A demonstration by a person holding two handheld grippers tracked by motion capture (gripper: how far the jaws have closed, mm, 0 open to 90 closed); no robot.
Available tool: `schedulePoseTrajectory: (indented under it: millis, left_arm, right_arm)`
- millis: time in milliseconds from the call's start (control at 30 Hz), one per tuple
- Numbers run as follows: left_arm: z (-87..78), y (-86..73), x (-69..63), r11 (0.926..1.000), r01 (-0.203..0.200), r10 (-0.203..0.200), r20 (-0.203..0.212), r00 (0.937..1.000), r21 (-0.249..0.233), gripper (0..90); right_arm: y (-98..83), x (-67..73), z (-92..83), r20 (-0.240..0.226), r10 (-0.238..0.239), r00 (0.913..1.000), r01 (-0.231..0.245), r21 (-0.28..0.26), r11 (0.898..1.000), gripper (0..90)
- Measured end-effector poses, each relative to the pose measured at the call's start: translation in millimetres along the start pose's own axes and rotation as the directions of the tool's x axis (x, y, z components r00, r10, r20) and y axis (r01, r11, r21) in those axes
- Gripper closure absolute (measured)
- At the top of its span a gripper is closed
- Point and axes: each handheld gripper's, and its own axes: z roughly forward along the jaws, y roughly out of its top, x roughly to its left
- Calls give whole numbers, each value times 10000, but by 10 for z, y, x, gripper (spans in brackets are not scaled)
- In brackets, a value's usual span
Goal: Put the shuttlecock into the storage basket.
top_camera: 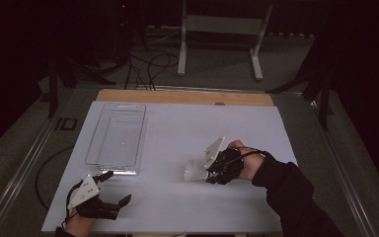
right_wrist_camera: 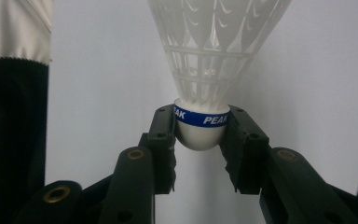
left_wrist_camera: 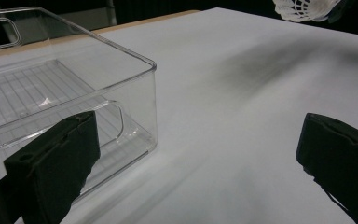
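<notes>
Shuttlecock (right_wrist_camera: 200, 126) is clamped by its cork between my right gripper (top_camera: 222, 168) jaws, just above the bench (top_camera: 177, 133) mid-right. Probably the carry step; next likely moving it left into the clear bin (top_camera: 116, 138). Left gripper (top_camera: 106, 200) idles, jaws spread wide.

table (top_camera: 177, 197): white sheet (wood far edge) | on it: clear tray (top_camera: 116, 138)

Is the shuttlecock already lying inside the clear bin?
No: the right claw grips the shuttlecock by its cork base over the white table, apart from the clear bin.
</notes>
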Motion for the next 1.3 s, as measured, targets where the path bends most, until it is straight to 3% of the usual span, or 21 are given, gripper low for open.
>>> schedulePoseTrajectory:
  millis: [233,467,700,1067,1300]
  left_arm:
    - [0,21,-2,9999,-24,24,12,10000,169,3]
    - [-9,155,-8,9981,-41,35,93,10000,611,3]
    - [-29,354,-17,9952,-385,366,235,9991,901,3]
    - [-88,667,23,9912,-502,414,733,9965,1228,3]
    - [-135,883,70,9904,-702,599,882,9943,1190,3]
  right_arm:
    - [1,3,7,31,-227,9997,227,-132,9997,661]
    - [3,-4,7,9,-193,9998,193,-108,9998,661]
    - [-33,-2,8,50,-84,10000,85,-108,9999,661]
    - [-69,-1,-1,61,16,10000,-16,-5,10000,661]
    - [-83,-6,7,68,39,10000,-39,30,10000,661]
